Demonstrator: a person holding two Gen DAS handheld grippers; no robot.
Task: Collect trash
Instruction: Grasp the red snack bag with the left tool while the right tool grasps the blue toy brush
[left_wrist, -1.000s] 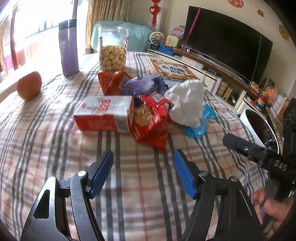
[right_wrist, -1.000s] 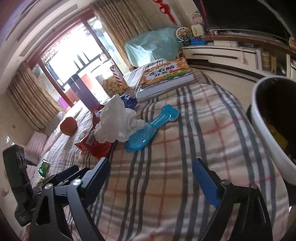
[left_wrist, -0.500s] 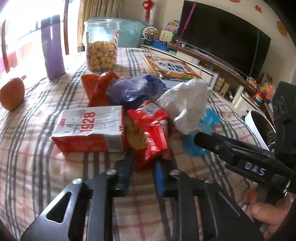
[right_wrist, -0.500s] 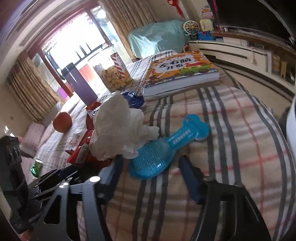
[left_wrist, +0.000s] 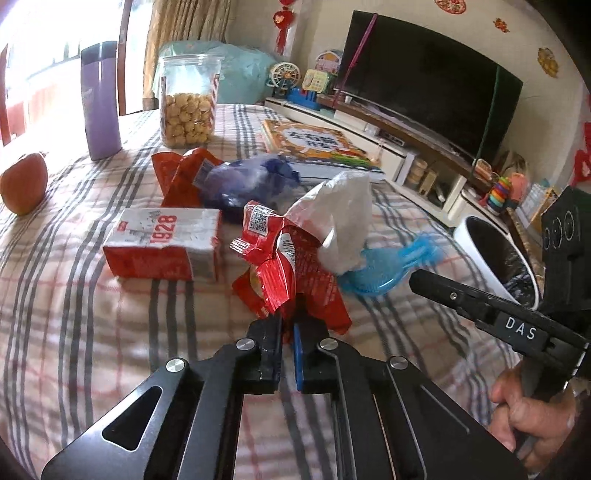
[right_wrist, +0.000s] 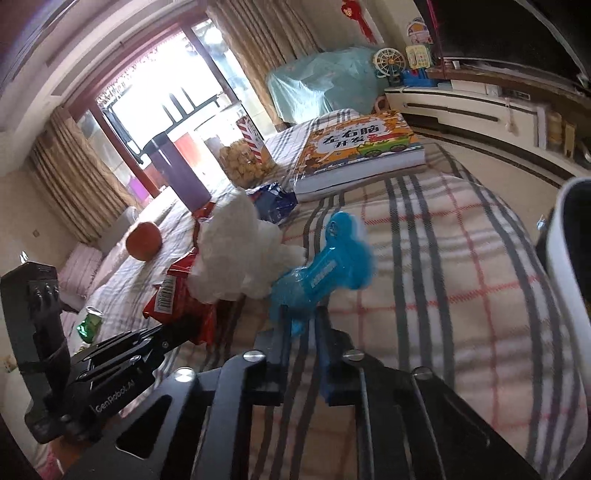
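Plaid cloth covers the tabletop (left_wrist: 92, 314), with the white bin (left_wrist: 491, 258) at its 3 o'clock edge. Left gripper (left_wrist: 288, 325) pinches the red snack wrapper (left_wrist: 291, 273) mid-table; right gripper (right_wrist: 303, 325) pinches the blue bone-shaped plastic (right_wrist: 325, 273) at the wrapper's 3 o'clock.

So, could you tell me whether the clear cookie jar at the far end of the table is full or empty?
Partly full. The cookie jar stands upright, with round biscuits filling about its lower half and clear space above them.
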